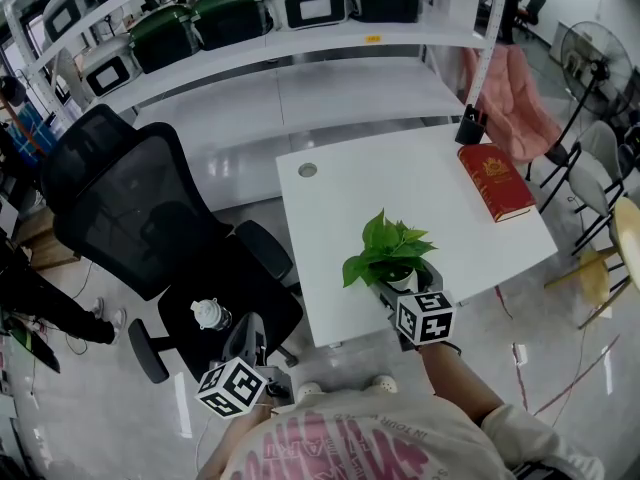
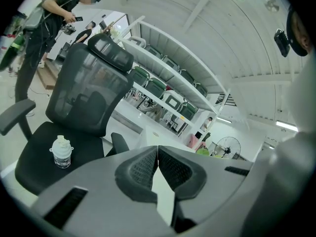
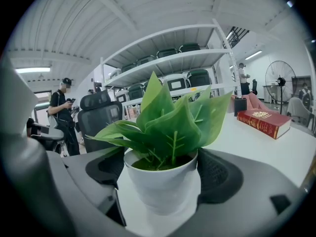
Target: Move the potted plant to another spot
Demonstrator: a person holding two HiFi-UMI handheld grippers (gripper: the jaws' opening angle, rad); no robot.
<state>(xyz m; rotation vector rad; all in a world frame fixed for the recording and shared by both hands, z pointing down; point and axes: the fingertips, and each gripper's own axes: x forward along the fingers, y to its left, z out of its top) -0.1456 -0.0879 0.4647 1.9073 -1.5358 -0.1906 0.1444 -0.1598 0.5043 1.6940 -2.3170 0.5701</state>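
The potted plant [image 1: 392,251], green leaves in a small white pot [image 3: 162,184], stands near the front edge of the white table [image 1: 360,193]. My right gripper [image 1: 402,280] reaches it from the front and is shut on the pot, with a dark pad [image 3: 217,174] against each side of its rim. My left gripper [image 1: 252,328] hangs off the table's left, above the seat of the black office chair [image 1: 130,208]. It is shut and holds nothing; its ribbed pads [image 2: 143,169] meet at the tips.
A red book [image 1: 495,181] lies at the table's far right, with a black holder [image 1: 472,126] behind it. A small bottle [image 1: 208,314] stands on the chair seat. Shelves [image 1: 300,43] with green and white cases run along the back. A fan [image 1: 590,53] and chairs stand on the right.
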